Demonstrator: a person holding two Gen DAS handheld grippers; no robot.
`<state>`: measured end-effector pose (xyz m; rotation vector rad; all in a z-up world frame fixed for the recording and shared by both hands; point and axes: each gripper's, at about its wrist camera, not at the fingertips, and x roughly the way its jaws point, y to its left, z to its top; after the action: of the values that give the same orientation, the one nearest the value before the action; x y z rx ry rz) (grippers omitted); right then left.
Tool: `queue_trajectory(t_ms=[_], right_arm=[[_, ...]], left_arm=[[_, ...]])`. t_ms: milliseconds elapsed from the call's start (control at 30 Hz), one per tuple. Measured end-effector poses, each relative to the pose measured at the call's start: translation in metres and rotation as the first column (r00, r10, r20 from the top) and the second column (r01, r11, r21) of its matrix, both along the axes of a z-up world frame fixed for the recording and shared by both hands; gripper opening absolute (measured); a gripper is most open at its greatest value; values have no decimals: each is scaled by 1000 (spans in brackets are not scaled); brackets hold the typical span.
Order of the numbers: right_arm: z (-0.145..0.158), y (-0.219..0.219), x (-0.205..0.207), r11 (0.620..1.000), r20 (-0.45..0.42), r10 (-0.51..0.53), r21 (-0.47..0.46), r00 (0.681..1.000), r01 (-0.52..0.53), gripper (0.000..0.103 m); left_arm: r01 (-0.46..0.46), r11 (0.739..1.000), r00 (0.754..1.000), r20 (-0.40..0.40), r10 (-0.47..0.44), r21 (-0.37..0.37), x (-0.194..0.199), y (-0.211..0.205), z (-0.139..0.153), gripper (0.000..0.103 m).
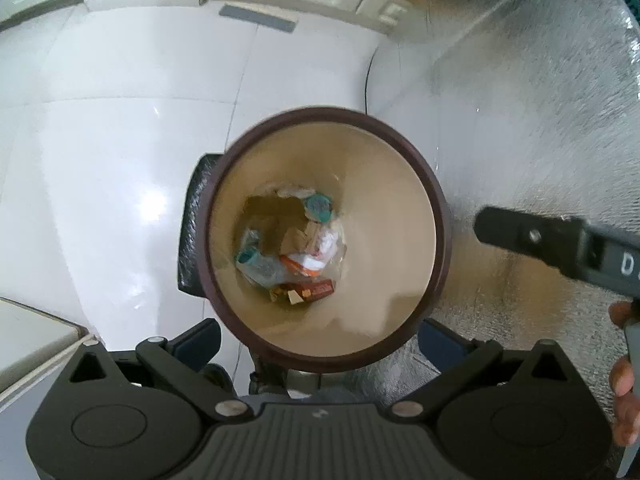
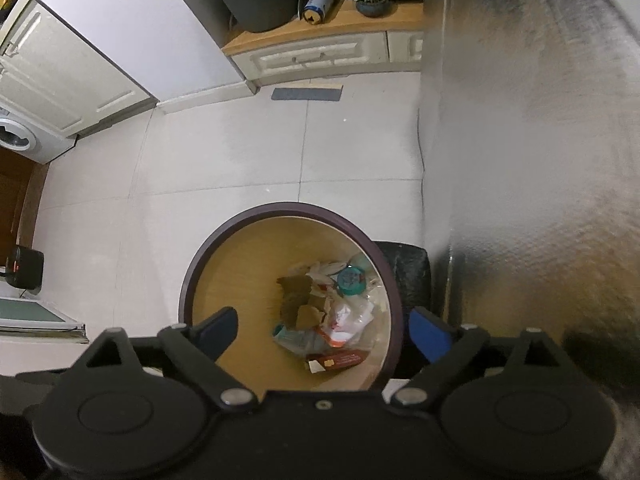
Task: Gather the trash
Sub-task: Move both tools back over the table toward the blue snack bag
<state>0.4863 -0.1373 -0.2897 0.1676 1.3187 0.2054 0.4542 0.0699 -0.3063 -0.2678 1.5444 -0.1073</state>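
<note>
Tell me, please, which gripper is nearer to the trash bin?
Left, probably. The left gripper hangs just over the trash bin, whose rim spans its fingers. The right gripper looks higher and off-centre, one finger outside the rim.

Round bin (image 1: pixel 400 184): smooth matt tan inside, dark glossy plastic rim; crumpled paper and plastic wrappers (image 1: pixel 296 252) in it; beneath it glossy white floor tiles (image 1: pixel 100 160); beside it embossed silvery foil wall (image 1: pixel 540 120).
</note>
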Motion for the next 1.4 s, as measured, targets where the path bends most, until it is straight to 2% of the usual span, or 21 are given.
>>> queue_trajectory(t_ms=[500,667,800,1167,1400], right_arm=[[49,1,-58,1000,72,17,-17,997,-16,99],[63,9,-77,999,101,45,-35,994,-41,103],[76,16,-90,996,132,55,-76,990,-45,103],[108,24,-135,995,204,-4,-101,979,25,103],[142,27,-168,991,292,-37,-116,956,74,103]], left_arm=[[-4,999,990,138,-2,42,-40,27,56,103],[-10,998,981,193,-1,56,-54,38,76,103],[-16,998,971,238,2,58,-67,48,93,103],[21,998,944,327,-39,59,-101,71,129,103],[42,998,906,420,-56,42,-118,83,159,103]])
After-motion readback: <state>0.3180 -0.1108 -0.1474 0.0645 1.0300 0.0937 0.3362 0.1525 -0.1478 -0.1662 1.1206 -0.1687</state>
